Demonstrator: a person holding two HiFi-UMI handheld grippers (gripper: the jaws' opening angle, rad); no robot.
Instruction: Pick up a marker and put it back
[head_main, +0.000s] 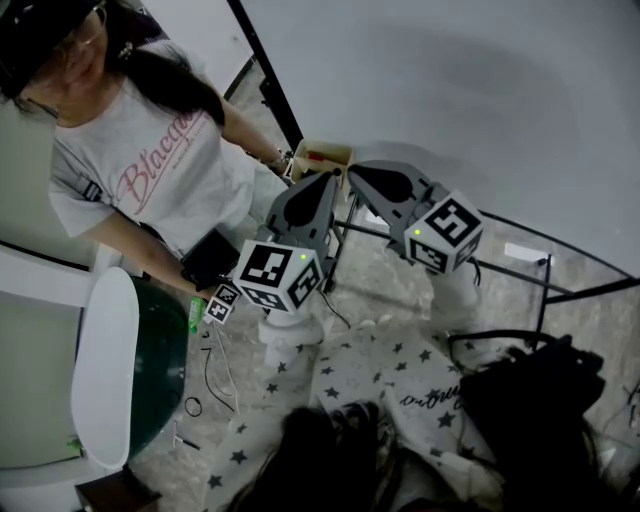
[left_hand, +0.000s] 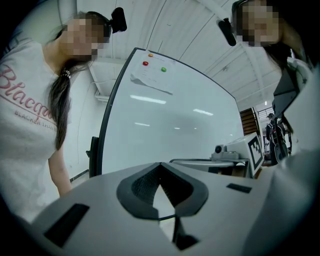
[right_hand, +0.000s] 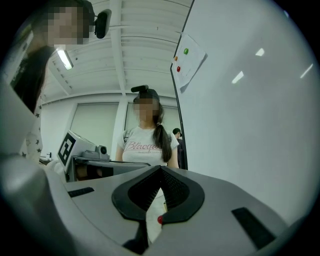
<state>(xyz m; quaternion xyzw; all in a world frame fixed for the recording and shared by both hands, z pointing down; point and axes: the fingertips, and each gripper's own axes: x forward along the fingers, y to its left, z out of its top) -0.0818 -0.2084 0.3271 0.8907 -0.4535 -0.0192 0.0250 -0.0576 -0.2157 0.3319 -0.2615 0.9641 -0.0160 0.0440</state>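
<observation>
Head view: the left gripper (head_main: 330, 180) and right gripper (head_main: 356, 172) are pointing side by side at a small box (head_main: 336, 149), where what looks like a red marker (head_main: 314, 156) is lying just beyond both tips.

Left gripper view: the jaws are meeting, holding nothing.

Right gripper view: the jaws are pressing together, empty.

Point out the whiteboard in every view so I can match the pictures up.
Head view: the whiteboard fills the upper right.
Left gripper view: it stands in the middle, with a paper sheet near its top.
Right gripper view: it covers the right side.
Shared landmark: the person in the white T-shirt, just left of the board's dark edge in all three views.
</observation>
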